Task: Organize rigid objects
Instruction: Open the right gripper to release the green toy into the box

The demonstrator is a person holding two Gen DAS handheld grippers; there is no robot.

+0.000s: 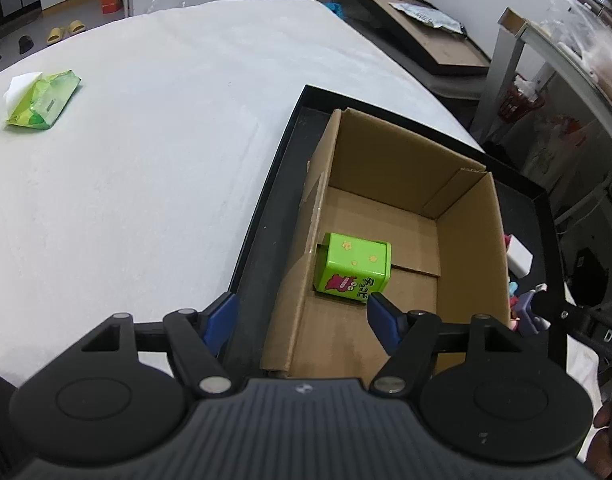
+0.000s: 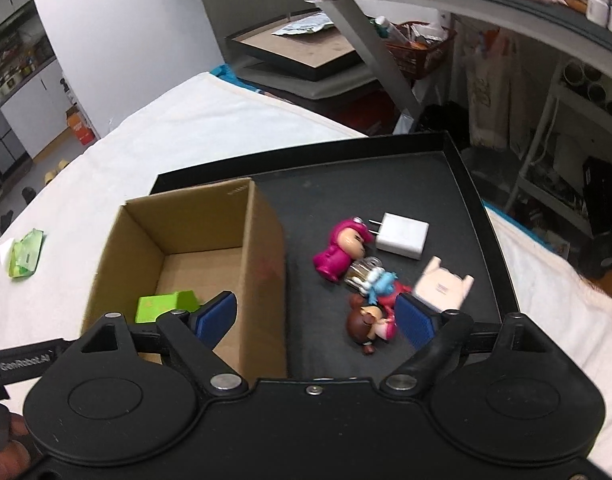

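On a white-covered surface (image 1: pixel 146 140), a green tissue pack (image 1: pixel 42 100) lies near the far left edge, well apart from a black tray (image 2: pixel 446 168) at the right edge. Inside the tray stands an open cardboard box (image 1: pixel 386 184), a green toy block (image 1: pixel 352 266) resting on its floor against the left wall. To the box's right, on the tray floor, lie a pink figurine (image 2: pixel 338 250), a white charger (image 2: pixel 402 236), a brown-haired doll (image 2: pixel 368 322) and a pale plastic piece (image 2: pixel 444 286), all crowded together.

The likely hazard: the remaining toys sit so close that a grab at one may nudge or drag its neighbours, or catch two at once.

The left tongs (image 1: pixel 300 316) hang wide open above the box, empty, one blue tip near the block. The right tongs (image 2: pixel 316 318) are likewise spread wide and released, holding nothing, straddling the box's right wall with one tip beside the doll.
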